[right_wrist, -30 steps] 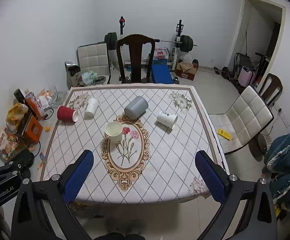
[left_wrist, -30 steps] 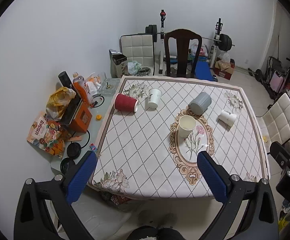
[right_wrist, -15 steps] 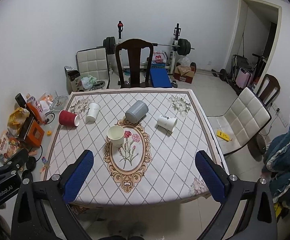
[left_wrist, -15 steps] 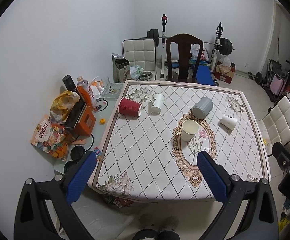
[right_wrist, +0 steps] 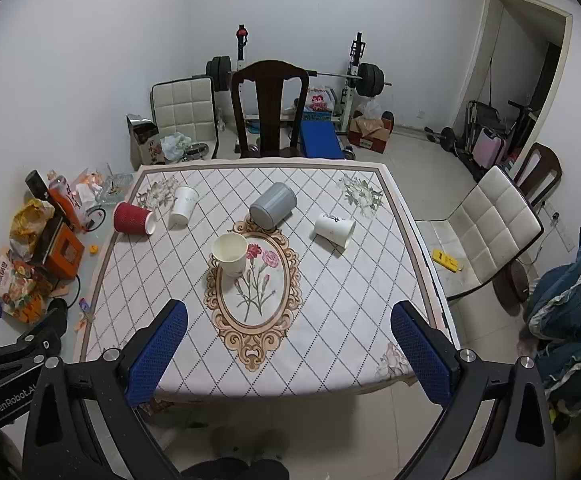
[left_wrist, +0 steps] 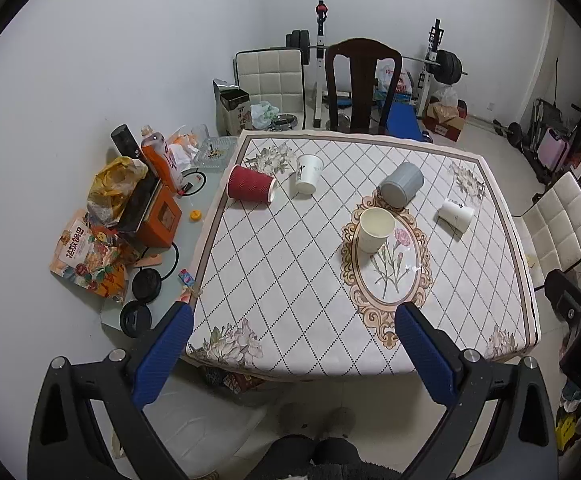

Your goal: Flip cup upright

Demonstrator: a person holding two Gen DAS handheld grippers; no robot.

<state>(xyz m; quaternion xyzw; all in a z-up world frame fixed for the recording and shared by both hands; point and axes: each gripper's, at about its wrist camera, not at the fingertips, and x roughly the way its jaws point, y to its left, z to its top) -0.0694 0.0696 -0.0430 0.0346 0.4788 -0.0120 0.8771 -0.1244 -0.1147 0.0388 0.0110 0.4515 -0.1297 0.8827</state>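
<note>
Several cups sit on a patterned table. A cream cup stands upright near the middle. A red cup, a grey cup and a small white cup lie on their sides. A white paper cup rests with its mouth tipped toward the far edge. My left gripper and right gripper are open and empty, held back from the table's near edge, high above it.
A dark wooden chair stands at the far side and a white padded chair at the right. Snack bags, bottles and an orange box clutter a low surface at the left. Gym gear lines the back wall.
Both grippers have pulled back and up from the table, so it looks smaller and farther. No cup has moved.
</note>
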